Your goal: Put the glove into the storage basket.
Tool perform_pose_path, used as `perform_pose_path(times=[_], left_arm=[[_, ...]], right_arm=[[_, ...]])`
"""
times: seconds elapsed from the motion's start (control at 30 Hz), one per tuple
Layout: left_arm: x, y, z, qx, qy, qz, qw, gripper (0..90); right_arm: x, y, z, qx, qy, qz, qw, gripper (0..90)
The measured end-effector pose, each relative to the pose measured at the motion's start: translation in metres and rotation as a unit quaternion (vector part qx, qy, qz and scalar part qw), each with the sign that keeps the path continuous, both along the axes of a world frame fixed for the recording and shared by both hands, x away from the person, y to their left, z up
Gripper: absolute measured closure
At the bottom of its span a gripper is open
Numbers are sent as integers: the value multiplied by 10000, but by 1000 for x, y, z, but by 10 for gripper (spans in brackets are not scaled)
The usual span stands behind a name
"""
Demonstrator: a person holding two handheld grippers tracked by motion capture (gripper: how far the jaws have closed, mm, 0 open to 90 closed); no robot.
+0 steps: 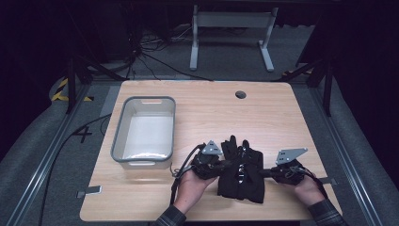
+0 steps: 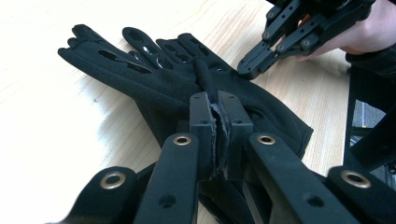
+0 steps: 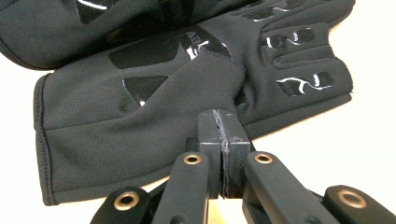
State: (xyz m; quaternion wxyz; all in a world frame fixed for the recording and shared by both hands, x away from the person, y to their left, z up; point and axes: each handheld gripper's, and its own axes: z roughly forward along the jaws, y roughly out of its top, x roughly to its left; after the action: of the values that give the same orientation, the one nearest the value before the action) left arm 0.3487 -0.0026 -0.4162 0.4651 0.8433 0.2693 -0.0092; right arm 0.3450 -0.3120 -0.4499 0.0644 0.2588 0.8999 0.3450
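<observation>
With the black gloves (image 1: pixel 242 170) lying stacked just right of the grey bin (image 1: pixel 143 133), the left gripper (image 2: pixel 219 105) pinches a fabric fold, the right gripper (image 3: pixel 223 122) presses fully closed at the thumb edge, apparently gripping cloth; lifting them together toward the bin likely follows.

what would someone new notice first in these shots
The black gloves lying stacked near the table's front edge, between the two hands. The left tongs are shut, pinching a fold of glove fabric; the right tongs are shut at the gloves' edge. A grey bin sits at the left.
</observation>
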Motion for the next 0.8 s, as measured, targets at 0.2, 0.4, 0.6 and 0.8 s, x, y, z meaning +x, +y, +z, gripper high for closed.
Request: perform_pose_path(times=[0.2, 0.4, 0.6, 0.8], left_arm=[[-2, -5, 2, 10, -28, -81, 10000, 856], [0, -15, 0, -25, 36, -176, 9998, 856], [5, -27, -5, -86, 149, -262, 9995, 853], [6, -42, -6, -64, 112, -338, 9993, 853]], right_arm=[[3, 8, -2, 19, -2, 78, 10000, 900], [5, 22, -2, 3, -35, 236, 9997, 900], [5, 22, -1, 48, -55, 242, 9997, 900], [4, 10, 5, 121, -139, 80, 9998, 900]])
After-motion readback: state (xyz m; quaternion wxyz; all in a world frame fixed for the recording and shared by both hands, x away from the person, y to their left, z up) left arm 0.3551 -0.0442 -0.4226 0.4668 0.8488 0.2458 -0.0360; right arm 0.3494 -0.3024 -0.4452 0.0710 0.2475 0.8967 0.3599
